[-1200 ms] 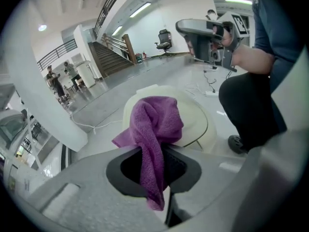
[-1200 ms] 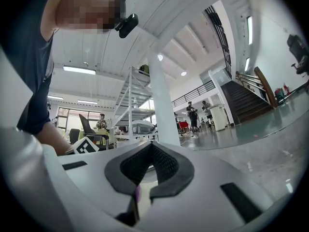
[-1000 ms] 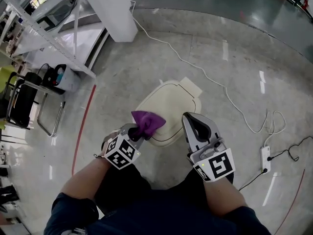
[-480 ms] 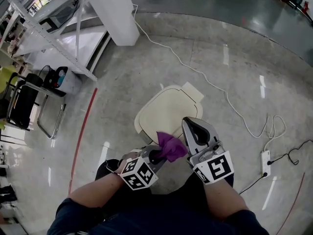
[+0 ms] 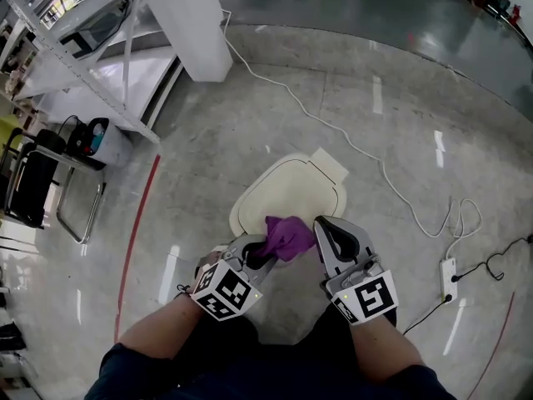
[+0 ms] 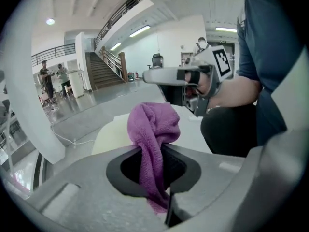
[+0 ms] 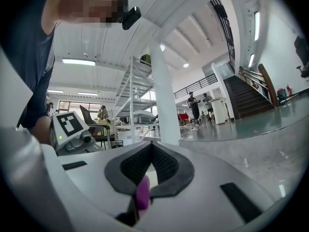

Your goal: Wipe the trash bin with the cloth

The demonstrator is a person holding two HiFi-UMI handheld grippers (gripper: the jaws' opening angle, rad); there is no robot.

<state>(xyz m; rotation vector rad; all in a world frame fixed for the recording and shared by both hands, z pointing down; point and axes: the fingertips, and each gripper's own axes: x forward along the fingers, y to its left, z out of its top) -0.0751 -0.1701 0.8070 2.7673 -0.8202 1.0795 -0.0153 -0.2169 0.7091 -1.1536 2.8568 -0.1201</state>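
Polished floor (image 5: 375, 123): my left gripper (image 5: 258, 257) pinches the cloth (image 5: 289, 236) over the trash bin (image 5: 291, 192) for wiping; right gripper (image 5: 325, 228) closed, empty.

Clear floor left of bin (image 5: 283, 192). Cable (image 5: 366, 152) snaking past its far right corner toward power strip (image 5: 449, 275). Gap between left tool (image 5: 256, 255) and right tool (image 5: 326, 232) plugged by cloth (image 5: 289, 237). Pillar (image 5: 188, 19) and rack (image 5: 79, 61) well off, upper left.

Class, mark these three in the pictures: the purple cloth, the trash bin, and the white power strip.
purple cloth (image 5: 289, 237), head view, bunched middle.
trash bin (image 5: 293, 192), head view, bare lid top.
white power strip (image 5: 449, 277), head view, its middle.
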